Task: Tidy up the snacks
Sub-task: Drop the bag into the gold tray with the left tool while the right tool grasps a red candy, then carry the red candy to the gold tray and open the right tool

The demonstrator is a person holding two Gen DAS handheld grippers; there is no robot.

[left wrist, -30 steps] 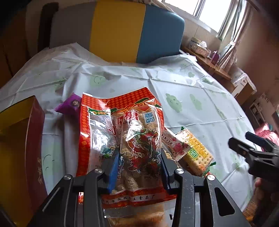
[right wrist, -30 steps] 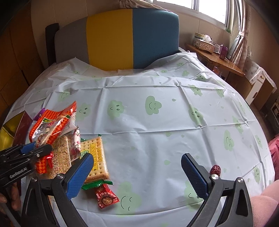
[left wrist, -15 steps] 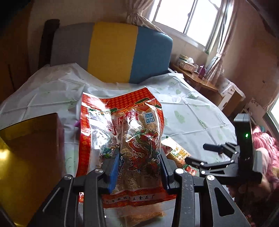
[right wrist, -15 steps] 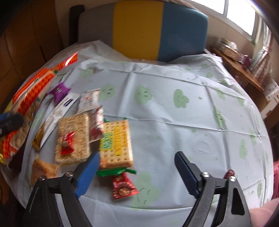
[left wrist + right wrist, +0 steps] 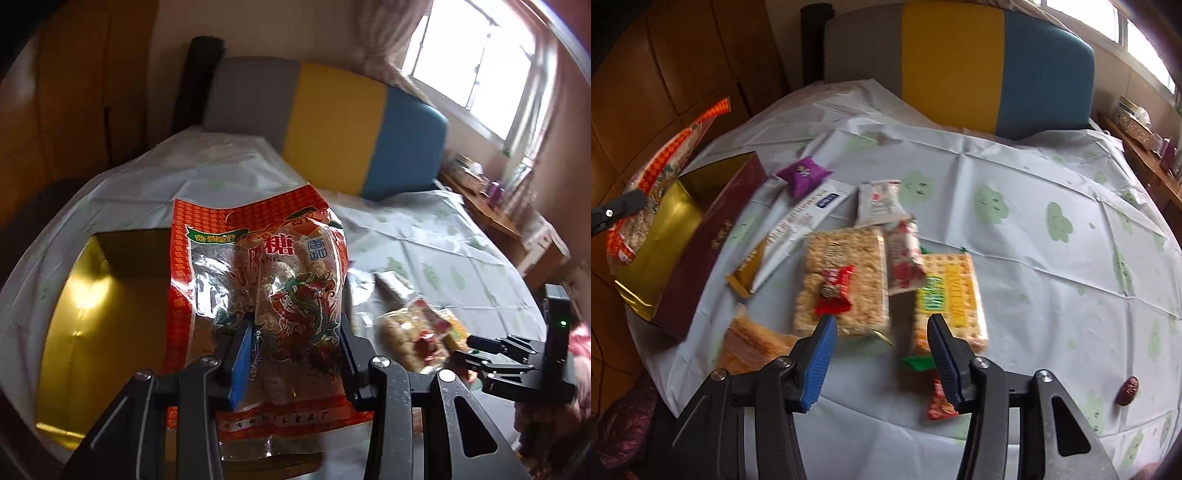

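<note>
Red-and-clear crinkly candy bag (image 5: 258,295) pinched by left gripper (image 5: 291,354) above gold-lined maroon box (image 5: 110,314).
Lower flat inside before releasing; right gripper (image 5: 879,354), jaws just narrowing, empty.

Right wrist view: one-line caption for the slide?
Right gripper, jaws closing and empty, above rice cake pack and cracker pack, beside gold-lined box.

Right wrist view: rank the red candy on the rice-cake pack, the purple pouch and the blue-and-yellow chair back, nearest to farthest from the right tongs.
1. Small red-wrapped candy on the puffed-rice cake pack, just ahead of the right tongs, left side.
2. Small purple foil pouch, farther up-left, beside the gold-lined maroon box.
3. Grey, yellow and blue padded chair back, beyond the table.
</note>
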